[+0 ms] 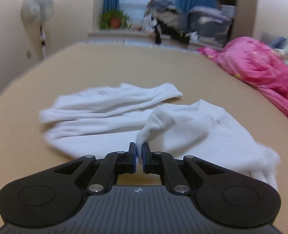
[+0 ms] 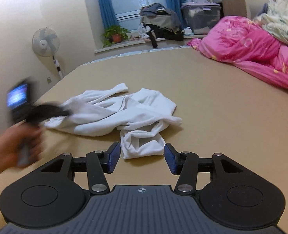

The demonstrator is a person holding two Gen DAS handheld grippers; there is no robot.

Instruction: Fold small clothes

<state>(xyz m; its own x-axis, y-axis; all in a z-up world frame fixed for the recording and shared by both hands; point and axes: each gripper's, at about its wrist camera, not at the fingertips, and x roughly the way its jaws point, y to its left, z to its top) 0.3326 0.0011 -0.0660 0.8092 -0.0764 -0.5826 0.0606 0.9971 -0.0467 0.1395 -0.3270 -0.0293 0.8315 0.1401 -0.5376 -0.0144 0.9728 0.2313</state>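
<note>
At the left edge of the right wrist view, a hand (image 2: 13, 146) holds the left gripper (image 2: 65, 113), blurred, its tip at the left end of the white garment (image 2: 112, 115). This garment lies crumpled on the tan bed (image 2: 212, 107) in the middle of the frame. In the left wrist view the left gripper's (image 1: 139, 152) jaws are pinched nearly together on a raised fold of the white garment (image 1: 124, 120). The right gripper (image 2: 142, 156), lower centre, has its jaws partly apart, a cuff of cloth lying between them, untouched. A pink quilt (image 2: 251, 54) fills the upper right.
</note>
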